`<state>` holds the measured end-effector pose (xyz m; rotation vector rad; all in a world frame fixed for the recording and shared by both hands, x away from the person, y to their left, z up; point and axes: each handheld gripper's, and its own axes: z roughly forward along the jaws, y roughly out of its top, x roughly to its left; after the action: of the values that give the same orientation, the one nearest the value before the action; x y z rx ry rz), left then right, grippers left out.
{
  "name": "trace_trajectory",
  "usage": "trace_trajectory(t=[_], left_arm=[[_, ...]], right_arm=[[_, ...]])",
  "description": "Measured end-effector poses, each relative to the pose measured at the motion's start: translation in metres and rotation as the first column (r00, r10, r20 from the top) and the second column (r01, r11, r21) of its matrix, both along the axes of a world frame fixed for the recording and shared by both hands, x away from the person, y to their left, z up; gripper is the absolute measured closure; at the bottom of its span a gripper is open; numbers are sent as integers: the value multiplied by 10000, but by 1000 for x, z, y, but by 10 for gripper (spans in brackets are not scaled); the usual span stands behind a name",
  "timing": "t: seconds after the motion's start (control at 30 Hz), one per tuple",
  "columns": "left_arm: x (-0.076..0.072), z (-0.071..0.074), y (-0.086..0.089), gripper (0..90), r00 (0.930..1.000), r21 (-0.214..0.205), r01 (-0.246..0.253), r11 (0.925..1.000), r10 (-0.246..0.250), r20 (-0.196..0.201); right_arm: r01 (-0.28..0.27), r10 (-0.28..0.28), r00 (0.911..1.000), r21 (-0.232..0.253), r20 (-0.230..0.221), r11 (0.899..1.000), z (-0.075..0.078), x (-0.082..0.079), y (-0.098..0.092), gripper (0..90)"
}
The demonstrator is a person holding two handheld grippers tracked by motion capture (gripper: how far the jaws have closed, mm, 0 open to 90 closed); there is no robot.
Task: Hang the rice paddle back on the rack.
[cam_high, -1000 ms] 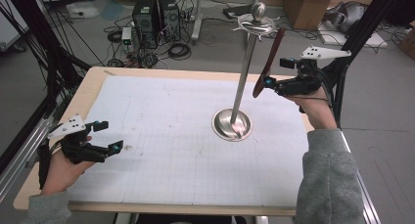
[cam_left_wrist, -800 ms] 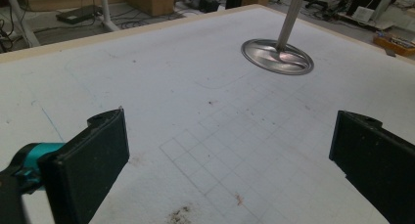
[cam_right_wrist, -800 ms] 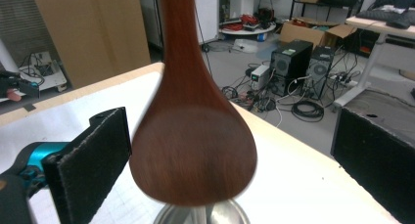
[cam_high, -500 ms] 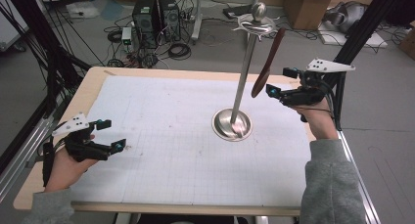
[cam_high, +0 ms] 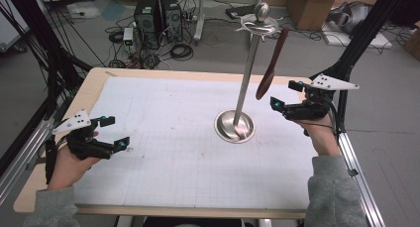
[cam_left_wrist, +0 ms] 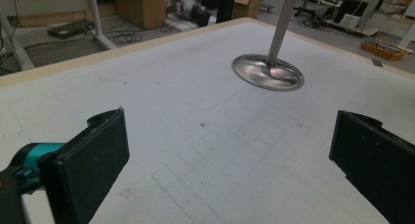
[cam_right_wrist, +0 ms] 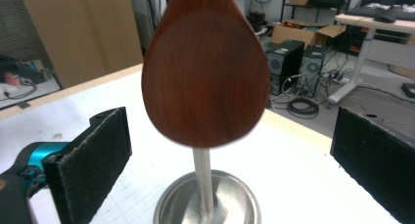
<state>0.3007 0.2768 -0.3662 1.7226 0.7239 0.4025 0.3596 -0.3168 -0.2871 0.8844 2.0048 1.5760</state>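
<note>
1. The left gripper [cam_high: 110, 133] is black, with teal accents near its jaw tips and a grey three-cornered plate dotted with dark spots on top.
2. The right gripper [cam_high: 287, 94] matches it, and a black cable trails from it.
3. Both jaws carry flat black pads [cam_right_wrist: 93, 160] with a rough texture.
4. Both sleeves [cam_high: 337, 192] are grey.

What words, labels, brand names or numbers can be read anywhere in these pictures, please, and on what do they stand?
None can be read.
The wooden spoon hanging from the metal stand is plain.
The white mat bears only a faint printed grid, with no figures.
The right hand-held gripper and the left hand-held gripper, both open, carry no lettering.
Any print on the cardboard boxes and computer towers is too small and blurred.
</note>
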Motion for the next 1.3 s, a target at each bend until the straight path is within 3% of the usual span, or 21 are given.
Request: trace_trajectory(t=[0.3,0.5,0.63,1.1,1.3], left_arm=[[3,1,2,18,10000,-202,-21,9998,21,27],[4,1,1,18,10000,-241,12,9997,-12,-22],[5,2,0,18,10000,-337,59,9994,-59,1],[6,1,-1,18,10000,-331,67,9994,-67,-10],[6,1,-1,18,10000,-303,88,9995,-89,-37]], right_arm=[[661,-658,9975,110,-257,9978,-15,-9,-10,3],[764,-760,9962,94,-437,9970,-29,-10,-12,3],[1180,-1173,9910,71,-641,9930,-40,-9,-12,3],[896,-874,9899,149,-1115,9959,-66,-14,-17,3],[664,-692,9877,-244,-1402,9975,-81,-14,-16,3]])
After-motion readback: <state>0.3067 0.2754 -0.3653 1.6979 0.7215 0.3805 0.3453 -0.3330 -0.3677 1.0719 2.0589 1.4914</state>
